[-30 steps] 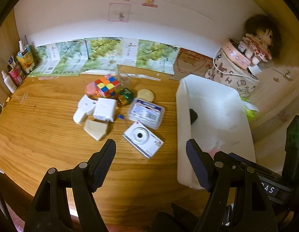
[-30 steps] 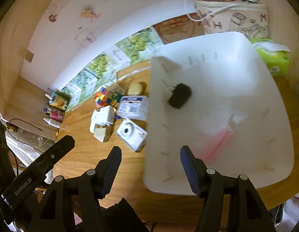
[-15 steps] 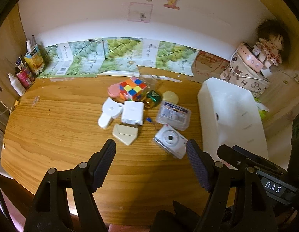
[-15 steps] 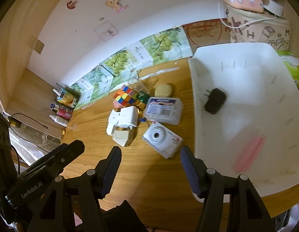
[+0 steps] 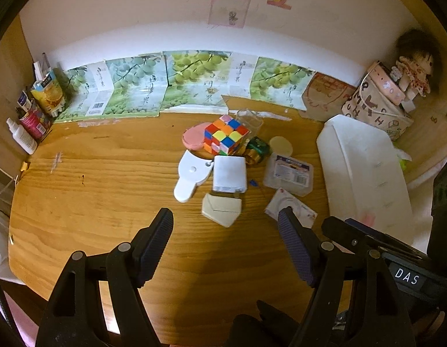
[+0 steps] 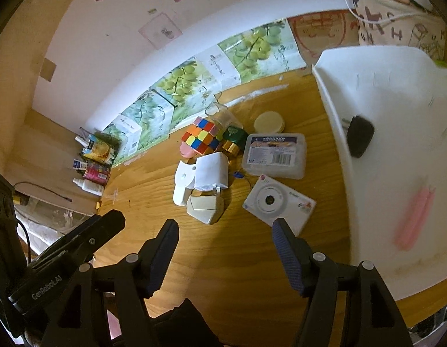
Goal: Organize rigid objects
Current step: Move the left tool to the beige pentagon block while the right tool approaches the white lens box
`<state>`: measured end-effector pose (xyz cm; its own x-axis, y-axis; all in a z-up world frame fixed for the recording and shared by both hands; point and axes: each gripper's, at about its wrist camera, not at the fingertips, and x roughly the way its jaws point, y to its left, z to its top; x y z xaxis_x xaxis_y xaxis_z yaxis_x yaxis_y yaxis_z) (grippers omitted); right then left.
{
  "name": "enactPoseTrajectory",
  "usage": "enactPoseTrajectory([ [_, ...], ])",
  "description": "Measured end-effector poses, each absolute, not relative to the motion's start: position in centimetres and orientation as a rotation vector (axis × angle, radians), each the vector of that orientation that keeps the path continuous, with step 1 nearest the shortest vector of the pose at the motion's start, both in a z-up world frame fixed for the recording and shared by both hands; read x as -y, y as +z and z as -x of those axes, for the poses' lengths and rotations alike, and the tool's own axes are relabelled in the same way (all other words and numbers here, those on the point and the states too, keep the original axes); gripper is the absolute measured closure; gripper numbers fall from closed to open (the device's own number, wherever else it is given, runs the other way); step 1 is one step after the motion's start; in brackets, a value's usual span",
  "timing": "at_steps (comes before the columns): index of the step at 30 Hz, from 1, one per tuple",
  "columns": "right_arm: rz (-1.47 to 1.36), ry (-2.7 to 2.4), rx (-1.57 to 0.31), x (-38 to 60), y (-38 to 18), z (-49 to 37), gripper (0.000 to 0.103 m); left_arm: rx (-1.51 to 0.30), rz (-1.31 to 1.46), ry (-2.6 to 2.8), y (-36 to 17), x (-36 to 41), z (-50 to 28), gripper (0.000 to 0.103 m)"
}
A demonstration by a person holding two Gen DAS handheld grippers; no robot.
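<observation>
Glossy multicoloured cube (image 5: pixel 225 135), flat white camera (image 6: pixel 278 204), smooth white bin (image 6: pixel 397 150)

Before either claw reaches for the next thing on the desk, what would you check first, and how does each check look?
1. Right claw empty: ok, nothing between its fingers.
2. Left claw empty: ok, open over bare wood.
3. White bin has room: ok, only a black plug and a pink item lie inside.
4. Nearest pick is free: ok, the white camera lies flat, apart from the clear plastic box.
5. Path to the bin is clear: ok, bare desk between camera and bin.
6. Pile stability: cannot tell, the puzzle cube and white adapter crowd together.
</observation>
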<state>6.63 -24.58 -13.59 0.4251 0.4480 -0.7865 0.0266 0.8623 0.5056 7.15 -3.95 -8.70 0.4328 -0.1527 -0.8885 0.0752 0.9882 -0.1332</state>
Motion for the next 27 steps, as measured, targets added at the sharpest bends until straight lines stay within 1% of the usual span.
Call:
enactPoseTrajectory([
  [1,-0.499,0.264,-1.121,24.3,-13.9,-6.7,0.033,-1.124,0.072,-0.150,-8.9,3.7,-7.4,0.025],
  [3,-0.526,0.235,-1.139,24.0,-14.5,-6.8,0.024,-1.147,0.052,-0.166,-9.5,3.3,-7.9,0.025],
  [17,-0.763,-0.024,-1.228,24.0,-19.7,-7.1,0.022,-1.308,-0.123,-0.333,-13.9,3.0,-9.7,0.025],
  [24,-0.797,-0.096,-1.285,24.0,-21.7,-8.1,0.022,-1.391,-0.136,-0.417,-16.8,3.5,-10.9,0.025],
  [27,-0.795,-0.115,-1.307,23.9,-22.3,-8.7,0.021,-1.429,-0.133,-0.436,-18.0,4.0,-11.5,0.022],
])
